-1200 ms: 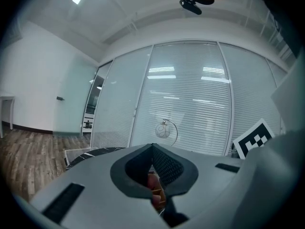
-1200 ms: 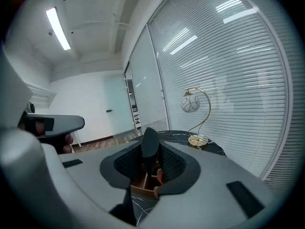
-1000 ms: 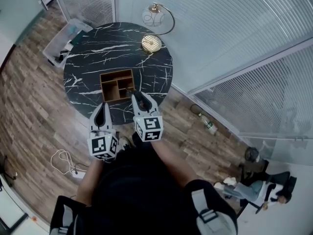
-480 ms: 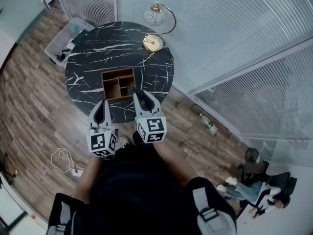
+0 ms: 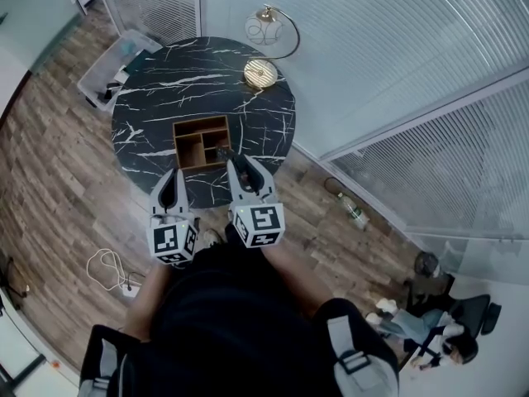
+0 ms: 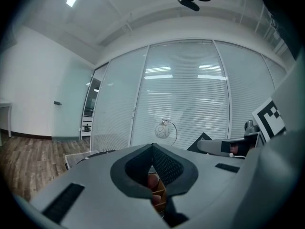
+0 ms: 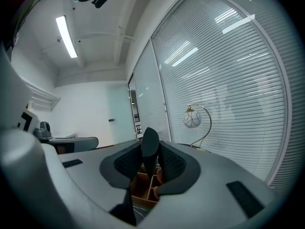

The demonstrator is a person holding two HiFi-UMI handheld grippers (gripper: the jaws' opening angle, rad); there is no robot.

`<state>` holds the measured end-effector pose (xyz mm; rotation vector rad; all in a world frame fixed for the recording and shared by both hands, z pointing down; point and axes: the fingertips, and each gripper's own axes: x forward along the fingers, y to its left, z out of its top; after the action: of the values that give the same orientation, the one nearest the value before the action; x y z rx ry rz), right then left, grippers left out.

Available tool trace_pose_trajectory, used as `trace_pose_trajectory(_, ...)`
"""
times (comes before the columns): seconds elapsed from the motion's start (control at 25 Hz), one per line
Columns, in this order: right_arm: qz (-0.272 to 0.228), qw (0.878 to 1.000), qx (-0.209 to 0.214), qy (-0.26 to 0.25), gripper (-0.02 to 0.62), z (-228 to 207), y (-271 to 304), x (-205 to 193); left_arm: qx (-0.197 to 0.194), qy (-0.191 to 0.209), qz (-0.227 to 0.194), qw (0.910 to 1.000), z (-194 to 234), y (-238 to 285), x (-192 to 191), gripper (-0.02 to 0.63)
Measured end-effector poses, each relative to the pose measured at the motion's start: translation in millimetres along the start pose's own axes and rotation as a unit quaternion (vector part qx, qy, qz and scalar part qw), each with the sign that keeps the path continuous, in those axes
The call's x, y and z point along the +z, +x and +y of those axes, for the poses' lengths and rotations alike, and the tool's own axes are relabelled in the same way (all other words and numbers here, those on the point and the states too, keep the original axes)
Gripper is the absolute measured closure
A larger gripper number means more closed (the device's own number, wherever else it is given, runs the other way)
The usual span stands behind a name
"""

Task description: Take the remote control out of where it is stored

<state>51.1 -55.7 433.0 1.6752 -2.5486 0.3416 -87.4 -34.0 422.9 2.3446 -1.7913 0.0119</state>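
Black marble table (image 5: pixel 149 114): round, white-veined, standing on wood-plank floor by the slatted glass wall.
Wooden organiser (image 5: pixel 188 127): open-topped box with several compartments, sitting on the near half of the table.
Lamp (image 5: pixel 259 73): gold base at the far edge of the table, well apart from the organiser, with a globe shade on a curved arm.
Right gripper (image 5: pixel 245 165): over the near edge of the table, just by the organiser's near right corner, its jaws clamped on the remote.
Remote control (image 7: pixel 149 149): dark and slim, pinched between the right pads. Its far end pokes up above them, and the organiser's compartments show below and beyond it.
Left gripper (image 5: pixel 173 180): beside the right one at the table's near rim, pad tips pressed together, nothing between them.
Floor extras: a clear plastic bin (image 5: pixel 106 66) left of the table, and a white cable (image 5: pixel 106 270) near the person's feet.
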Motion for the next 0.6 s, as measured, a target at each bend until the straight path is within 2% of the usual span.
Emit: trace_pose_trajectory(0.6,-0.011,1.000,-0.003,-0.014,0.499,-6.6,3.3,7.5,-0.005,-0.003,0.004,1.0000,-7.2,8.5,-3.7,0.598)
